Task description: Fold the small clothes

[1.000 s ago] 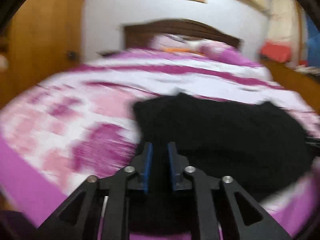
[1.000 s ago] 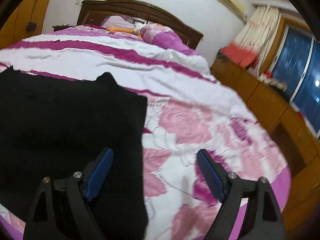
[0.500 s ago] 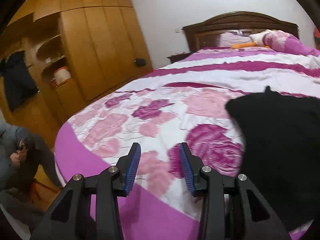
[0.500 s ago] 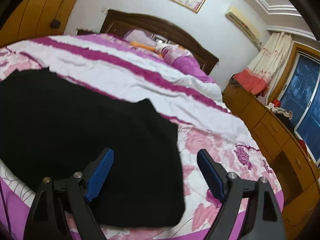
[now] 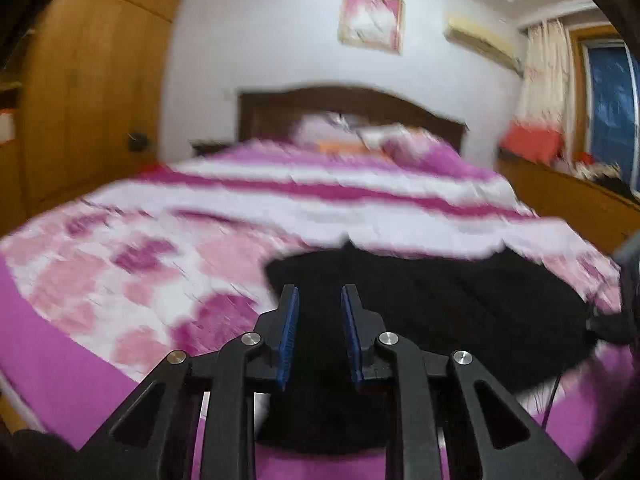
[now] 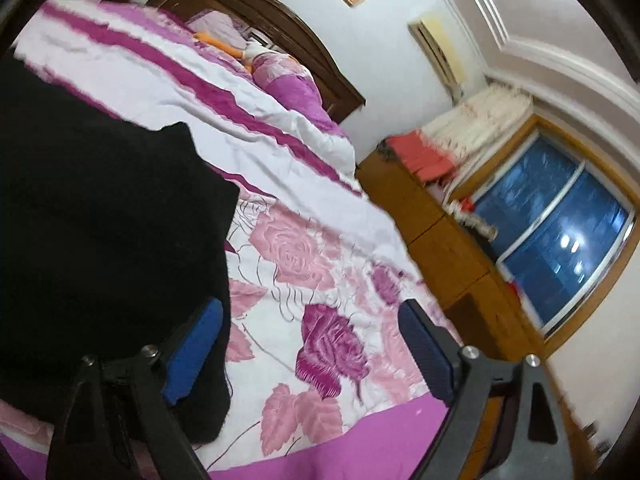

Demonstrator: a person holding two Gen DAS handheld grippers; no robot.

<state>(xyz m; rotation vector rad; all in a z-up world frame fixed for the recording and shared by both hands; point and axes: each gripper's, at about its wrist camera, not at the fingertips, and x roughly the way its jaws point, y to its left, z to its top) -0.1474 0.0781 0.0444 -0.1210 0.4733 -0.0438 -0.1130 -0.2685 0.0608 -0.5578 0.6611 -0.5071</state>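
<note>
black garment (image 5: 440,304) on bed, just beyond left hand-held gripper (image 5: 318,300)

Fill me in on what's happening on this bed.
A person with a handheld gripper in each hand is folding a black garment spread on the floral bedspread. Neither holds it now. The left gripper hangs over the garment's left part, its jaws just narrowed to a small gap with nothing pinched. The right gripper is wide open at the garment's right edge.
</note>
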